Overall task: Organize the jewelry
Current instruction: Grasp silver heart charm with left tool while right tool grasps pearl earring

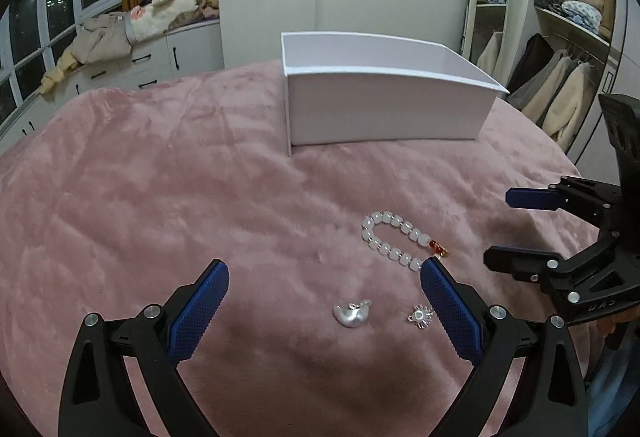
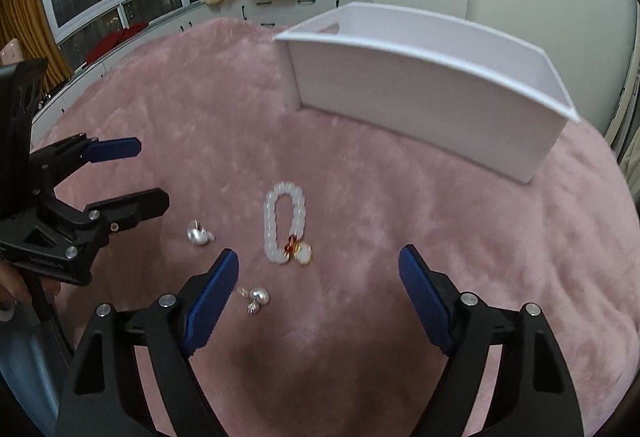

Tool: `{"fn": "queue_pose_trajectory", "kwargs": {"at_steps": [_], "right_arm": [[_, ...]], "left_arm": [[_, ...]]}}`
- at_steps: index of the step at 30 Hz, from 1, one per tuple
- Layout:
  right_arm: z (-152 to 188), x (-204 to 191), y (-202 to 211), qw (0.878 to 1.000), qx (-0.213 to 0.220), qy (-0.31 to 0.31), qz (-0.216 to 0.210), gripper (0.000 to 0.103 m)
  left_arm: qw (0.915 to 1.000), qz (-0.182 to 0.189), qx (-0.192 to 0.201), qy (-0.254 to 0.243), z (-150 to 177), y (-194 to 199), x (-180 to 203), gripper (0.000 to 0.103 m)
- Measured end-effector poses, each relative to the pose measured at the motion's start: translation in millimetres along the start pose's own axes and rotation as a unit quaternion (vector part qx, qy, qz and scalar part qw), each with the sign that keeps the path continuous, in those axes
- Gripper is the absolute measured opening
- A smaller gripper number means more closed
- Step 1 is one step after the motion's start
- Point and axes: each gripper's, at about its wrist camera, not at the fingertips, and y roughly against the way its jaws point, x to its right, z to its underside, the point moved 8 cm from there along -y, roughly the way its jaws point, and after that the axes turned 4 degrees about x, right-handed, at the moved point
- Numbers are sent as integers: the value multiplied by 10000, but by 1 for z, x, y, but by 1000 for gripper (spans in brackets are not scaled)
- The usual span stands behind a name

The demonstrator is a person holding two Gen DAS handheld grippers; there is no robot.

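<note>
A white bead bracelet (image 1: 390,239) with a red and gold charm lies on the pink blanket; it also shows in the right wrist view (image 2: 283,225). A silver pendant (image 1: 352,313) and a small silver earring (image 1: 420,316) lie nearer, also in the right wrist view as the pendant (image 2: 199,235) and the earring (image 2: 256,297). A white open box (image 1: 384,105) stands behind them, also in the right wrist view (image 2: 432,97). My left gripper (image 1: 324,277) is open above the pendant and earring. My right gripper (image 2: 319,261) is open just short of the bracelet.
The pink blanket (image 1: 160,197) covers the whole work surface. Beyond it stand white drawers with piled clothes (image 1: 132,25), windows and open wardrobe shelves (image 1: 572,5). Each gripper shows in the other's view, the right one (image 1: 496,227) and the left one (image 2: 154,173).
</note>
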Motion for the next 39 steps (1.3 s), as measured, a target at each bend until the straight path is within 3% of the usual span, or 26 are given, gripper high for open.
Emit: {"fn": "queue_pose_trajectory", "kwargs": {"at_steps": [8, 12, 17, 20, 23, 26, 30, 39], "right_arm": [[18, -12, -20, 9989, -328, 68, -314, 61], [28, -22, -29, 9978, -457, 238, -408, 57], [33, -26, -35, 9973, -517, 382, -347, 55], [34, -24, -36, 9976, -528, 318, -329, 45], [37, -26, -39, 9969, -542, 479, -307, 38], [38, -27, -40, 9965, -545, 538, -345, 32], [39, -24, -40, 9964, -570, 444, -440, 17], [39, -18, -32, 9959, -604, 48, -673, 14]], "left_arm": [[9977, 181, -382, -522, 20, -22, 21, 96], [9957, 176, -512, -753, 27, -27, 27, 81], [9947, 255, -708, -694, 34, -36, 25, 66], [9932, 300, -900, -675, 41, -43, 24, 53], [9923, 243, -964, -734, 45, -46, 24, 47], [9925, 263, -986, -668, 47, -47, 23, 30], [9925, 304, -1003, -624, 48, -48, 22, 30], [9927, 297, -1000, -609, 47, -45, 22, 30]]}}
